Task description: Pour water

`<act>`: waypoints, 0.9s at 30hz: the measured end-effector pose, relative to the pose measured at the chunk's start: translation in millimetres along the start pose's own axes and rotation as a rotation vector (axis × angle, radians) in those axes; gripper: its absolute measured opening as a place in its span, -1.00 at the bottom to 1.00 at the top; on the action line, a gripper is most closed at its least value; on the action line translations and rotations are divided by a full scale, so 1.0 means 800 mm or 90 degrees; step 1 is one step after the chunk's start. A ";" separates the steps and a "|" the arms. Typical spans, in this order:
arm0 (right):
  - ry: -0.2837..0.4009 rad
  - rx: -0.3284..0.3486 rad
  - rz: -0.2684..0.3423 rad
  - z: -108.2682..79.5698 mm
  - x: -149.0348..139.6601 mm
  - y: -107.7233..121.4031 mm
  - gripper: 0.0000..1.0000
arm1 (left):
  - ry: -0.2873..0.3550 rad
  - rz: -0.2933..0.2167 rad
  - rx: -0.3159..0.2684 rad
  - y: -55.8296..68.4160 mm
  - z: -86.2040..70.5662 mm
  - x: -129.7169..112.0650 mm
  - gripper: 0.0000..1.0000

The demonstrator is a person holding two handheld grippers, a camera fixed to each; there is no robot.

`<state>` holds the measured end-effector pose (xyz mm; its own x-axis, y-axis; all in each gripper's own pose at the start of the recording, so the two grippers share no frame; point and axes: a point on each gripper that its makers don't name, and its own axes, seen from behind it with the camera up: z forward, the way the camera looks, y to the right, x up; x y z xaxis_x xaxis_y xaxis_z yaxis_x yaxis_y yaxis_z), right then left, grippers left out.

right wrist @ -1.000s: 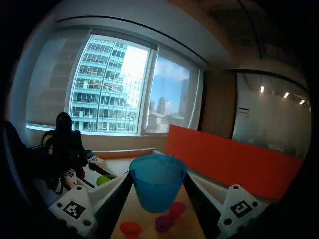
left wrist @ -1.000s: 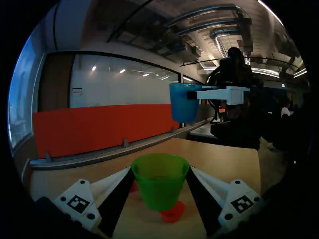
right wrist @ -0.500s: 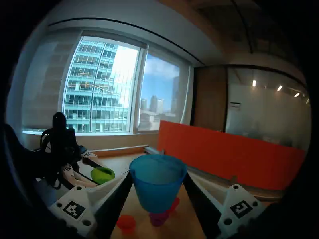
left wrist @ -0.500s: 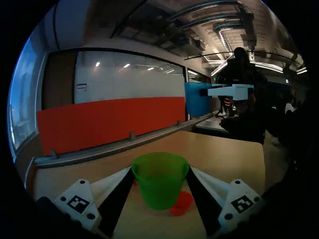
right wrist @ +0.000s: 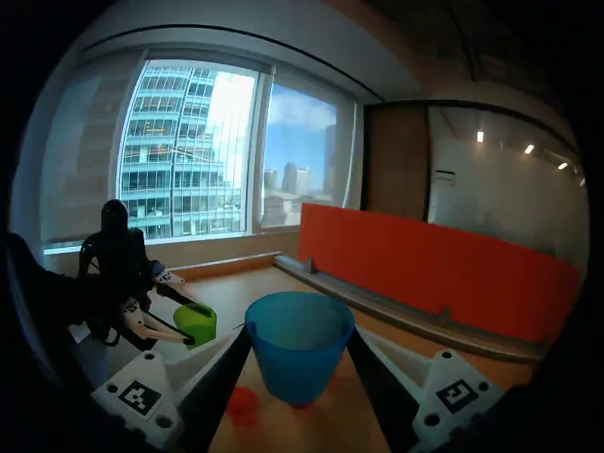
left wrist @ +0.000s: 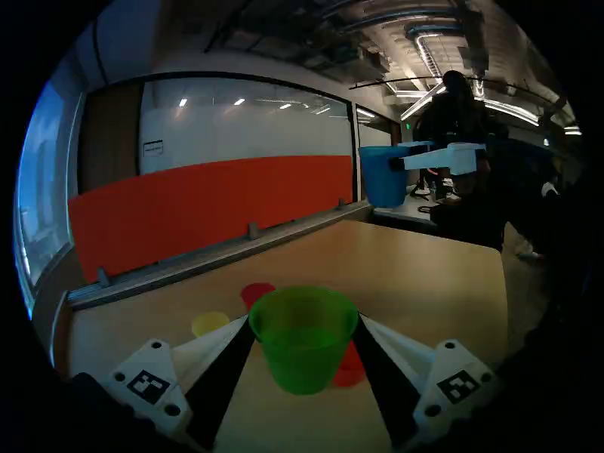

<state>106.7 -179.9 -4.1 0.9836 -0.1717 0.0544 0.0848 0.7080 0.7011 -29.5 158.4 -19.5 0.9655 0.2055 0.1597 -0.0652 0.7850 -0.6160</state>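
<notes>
The left tool (left wrist: 302,336) is clamping the green cup (left wrist: 303,347) between both fingers. It is holding the cup upright, mouth up, low over the bench (left wrist: 423,279). Whether the cup's base is touching the bench I cannot tell. The right tool (right wrist: 300,343) is gripping the blue cup (right wrist: 300,355) the same way, both fingers pressing on its sides. That cup is also sitting upright, not tipping at all. How much water it is carrying is not clear from its mouth.

In the left gripper view, the blue cup is hanging above and to the right of the green cup, well apart from it and higher than its rim. In the right gripper view, the green cup is lying off to the left of the blue one and lower.

By my judgement the pouring is not yet beginning. The gap sideways is the thing to close. The right tool is going to have to bring the blue cup across until its lip is standing over the green cup's mouth, and only then tilt it toward the green cup.

A red disc (left wrist: 257,291) and a yellow disc (left wrist: 209,323) are lying flat on the bench just beyond the green cup, clear of the path.
</notes>
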 end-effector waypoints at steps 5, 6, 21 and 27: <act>-0.018 0.009 0.012 -0.001 -0.017 -0.001 0.82 | -0.018 -0.003 0.000 -0.006 0.002 -0.012 0.74; -0.023 0.010 0.013 0.000 -0.021 -0.001 0.82 | -0.022 -0.003 0.000 -0.007 0.002 -0.015 0.74; -0.103 0.035 0.021 0.008 -0.095 -0.004 0.82 | -0.084 -0.002 -0.009 -0.015 0.012 -0.055 0.74; -0.127 0.041 0.023 0.012 -0.117 -0.003 0.82 | -0.103 -0.003 -0.013 -0.015 0.014 -0.069 0.75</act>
<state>13.0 -172.0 -4.4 0.9341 -0.2847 0.2156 0.0341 0.6722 0.7396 -84.8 144.5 -12.1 0.9122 0.2946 0.2847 -0.0534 0.7744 -0.6304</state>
